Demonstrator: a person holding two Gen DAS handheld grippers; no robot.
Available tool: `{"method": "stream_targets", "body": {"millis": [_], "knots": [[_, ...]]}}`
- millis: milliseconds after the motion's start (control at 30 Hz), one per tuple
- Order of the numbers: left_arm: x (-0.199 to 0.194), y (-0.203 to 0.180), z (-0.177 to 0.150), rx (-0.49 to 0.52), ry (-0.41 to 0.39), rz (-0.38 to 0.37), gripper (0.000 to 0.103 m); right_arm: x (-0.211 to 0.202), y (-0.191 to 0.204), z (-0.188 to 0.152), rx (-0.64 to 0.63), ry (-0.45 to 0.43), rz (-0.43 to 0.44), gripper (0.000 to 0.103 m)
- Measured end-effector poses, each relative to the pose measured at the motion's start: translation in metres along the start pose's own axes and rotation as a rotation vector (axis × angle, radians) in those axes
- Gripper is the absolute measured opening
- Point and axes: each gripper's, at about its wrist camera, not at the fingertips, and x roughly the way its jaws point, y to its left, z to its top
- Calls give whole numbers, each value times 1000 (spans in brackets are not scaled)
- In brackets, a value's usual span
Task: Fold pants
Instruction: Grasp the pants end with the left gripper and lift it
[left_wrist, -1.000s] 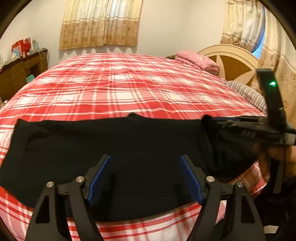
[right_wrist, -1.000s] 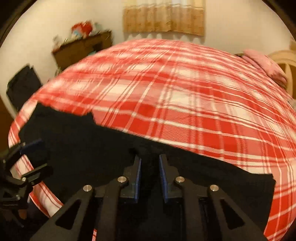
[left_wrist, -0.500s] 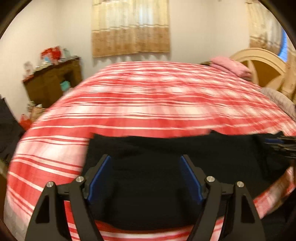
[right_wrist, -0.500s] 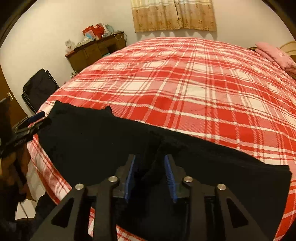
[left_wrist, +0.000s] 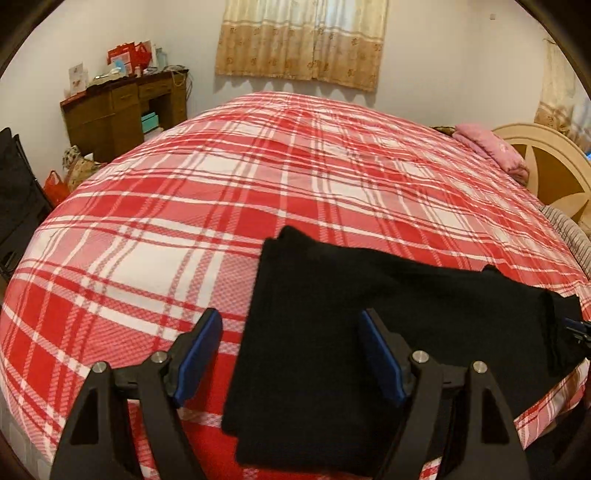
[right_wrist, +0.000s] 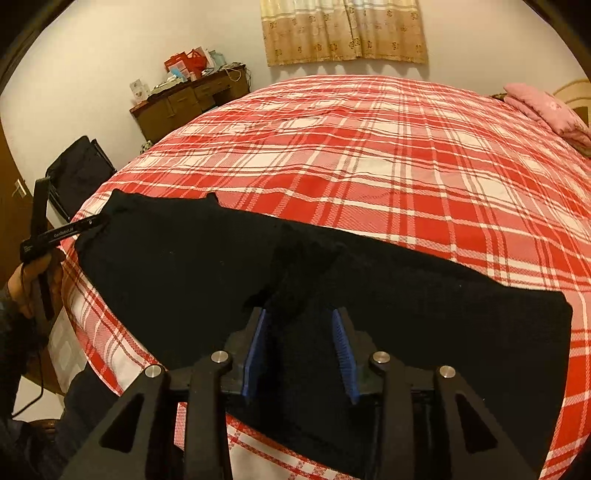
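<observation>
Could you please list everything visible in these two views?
pants: one, black, flat along the bed's near edge
bedspread: one, red and white plaid, covering the bed
pillow: one, pink, by the headboard
headboard: one, cream
desk: one, brown, cluttered, by the far wall
curtain: one, beige, far wall
left gripper: open, over the pants' end
right gripper: jaws just opened, raised fabric between them
hand: one, holding the left gripper
</observation>
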Motion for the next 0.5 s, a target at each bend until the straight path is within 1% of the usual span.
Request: {"method": "stream_targets", "body": {"millis": [100,167,233,267,333,367,400,500], "knots": [[3,1,-1,-16,-4,-41,79,-1,0,0,4,-10,7,39],[5,4,0,-21,0,-54,78,-1,1,-1,5,-15,12,39],[5,8,1,-47,0,-85,78,-2,2,-2,2,-20,17,39],[5,13,2,-72,0,-108,76,-2,2,-2,1,-22,18,39],[2,22,3,-134,3,-147,59,-4,3,-2,0,-29,22,39],[0,26,3,-160,8,-154,47,-5,3,-2,0,-34,23,39],[-2,29,2,-171,9,-154,42,-5,2,-2,1,-38,25,39],[-2,27,-1,-151,7,-140,41,-5,1,-2,6,-42,29,39]]}}
